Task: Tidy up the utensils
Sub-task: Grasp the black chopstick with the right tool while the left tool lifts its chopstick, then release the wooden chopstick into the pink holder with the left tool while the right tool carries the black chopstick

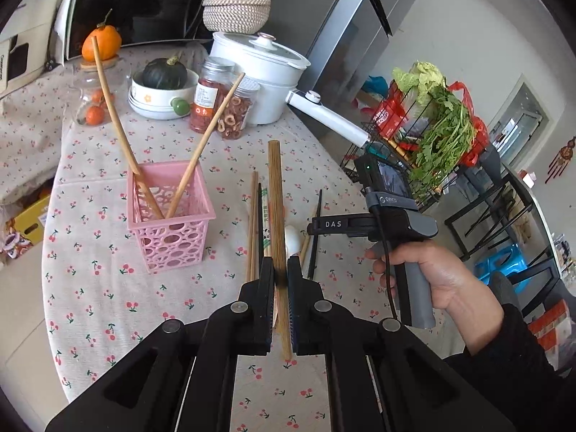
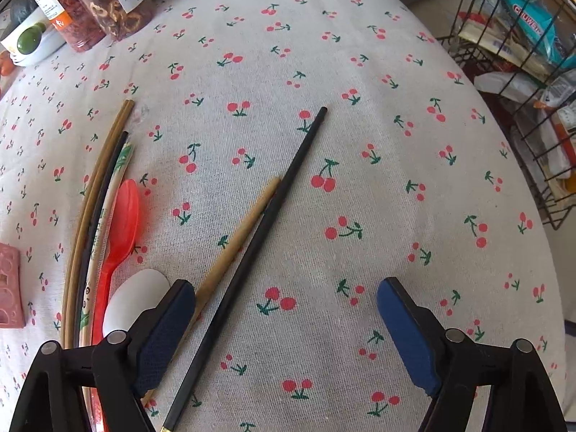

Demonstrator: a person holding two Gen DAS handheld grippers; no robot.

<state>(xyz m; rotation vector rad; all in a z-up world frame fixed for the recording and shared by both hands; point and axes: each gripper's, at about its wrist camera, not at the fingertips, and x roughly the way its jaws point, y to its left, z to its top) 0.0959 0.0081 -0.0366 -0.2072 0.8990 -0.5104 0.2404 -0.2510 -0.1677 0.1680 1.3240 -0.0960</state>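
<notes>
Cherry-print tablecloth (image 2: 360,72), steel fridge (image 1: 345,43), black wire rack (image 1: 414,136), daylight

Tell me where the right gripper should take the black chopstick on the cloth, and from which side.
Grip the black chopstick around its middle, coming straight down from above with the right gripper open. It lies flat on the tablecloth, so only a top approach fits. Set the fingers across its length, clear of the tan chopstick lying close against its left side lower down.

The right gripper's fingers (image 2: 169,338) hide the white spoon's (image 2: 138,295) handle (and the black chopstick's (image 2: 252,259) tip leaves frame).
</notes>
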